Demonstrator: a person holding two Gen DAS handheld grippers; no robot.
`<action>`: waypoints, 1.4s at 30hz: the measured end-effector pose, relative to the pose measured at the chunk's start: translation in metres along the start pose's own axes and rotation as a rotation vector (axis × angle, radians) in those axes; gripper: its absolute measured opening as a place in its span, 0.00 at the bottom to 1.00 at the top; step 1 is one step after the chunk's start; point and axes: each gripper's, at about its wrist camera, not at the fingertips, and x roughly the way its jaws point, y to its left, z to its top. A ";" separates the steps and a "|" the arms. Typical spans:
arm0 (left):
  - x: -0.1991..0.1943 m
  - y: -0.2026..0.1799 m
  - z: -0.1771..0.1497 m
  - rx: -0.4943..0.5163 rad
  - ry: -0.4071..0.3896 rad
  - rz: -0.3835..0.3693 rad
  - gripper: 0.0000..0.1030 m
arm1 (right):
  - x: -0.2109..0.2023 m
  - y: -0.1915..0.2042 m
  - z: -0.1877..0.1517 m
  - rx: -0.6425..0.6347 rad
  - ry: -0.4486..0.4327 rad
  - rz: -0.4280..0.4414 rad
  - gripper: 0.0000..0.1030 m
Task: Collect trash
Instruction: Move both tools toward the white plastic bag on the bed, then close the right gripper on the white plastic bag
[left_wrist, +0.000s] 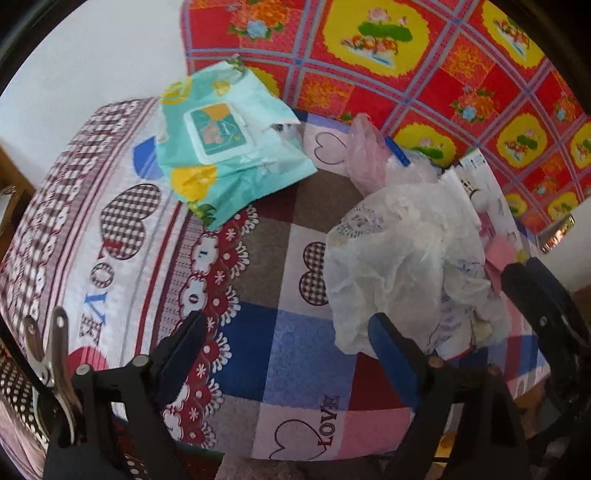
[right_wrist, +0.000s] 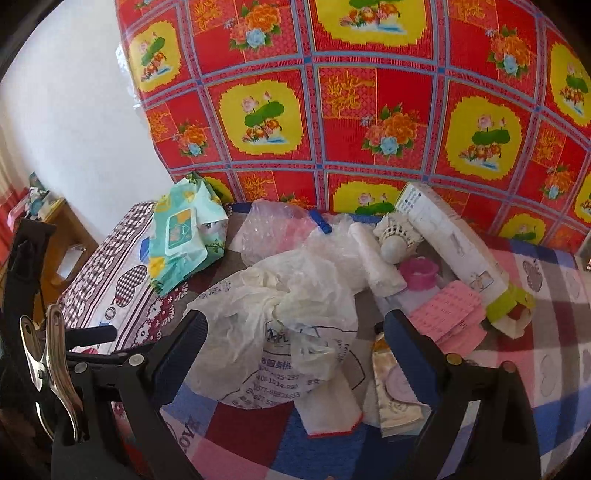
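A crumpled white plastic bag with printed text lies on the patchwork bedspread; it also shows in the left wrist view. My right gripper is open, its fingers either side of the bag. My left gripper is open and empty, just left of the bag. A teal wet-wipes pack lies further back left, also in the right wrist view. Bubble wrap, a shuttlecock, a white box, pink paper and a foil sachet lie around.
A red and yellow flowered cloth hangs behind the bed. A white wall is at the left. A wooden stand sits beside the bed's left edge. The right gripper's finger shows at the right of the left wrist view.
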 end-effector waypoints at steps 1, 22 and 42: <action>0.002 -0.001 0.001 0.007 0.002 -0.003 0.85 | 0.003 0.000 0.000 0.008 0.011 -0.003 0.96; 0.022 -0.023 0.020 -0.011 -0.021 -0.176 0.76 | 0.061 -0.030 0.003 0.052 0.115 0.041 0.90; 0.076 -0.062 0.012 0.117 0.063 -0.107 0.62 | 0.087 -0.043 -0.007 0.082 0.191 0.109 0.81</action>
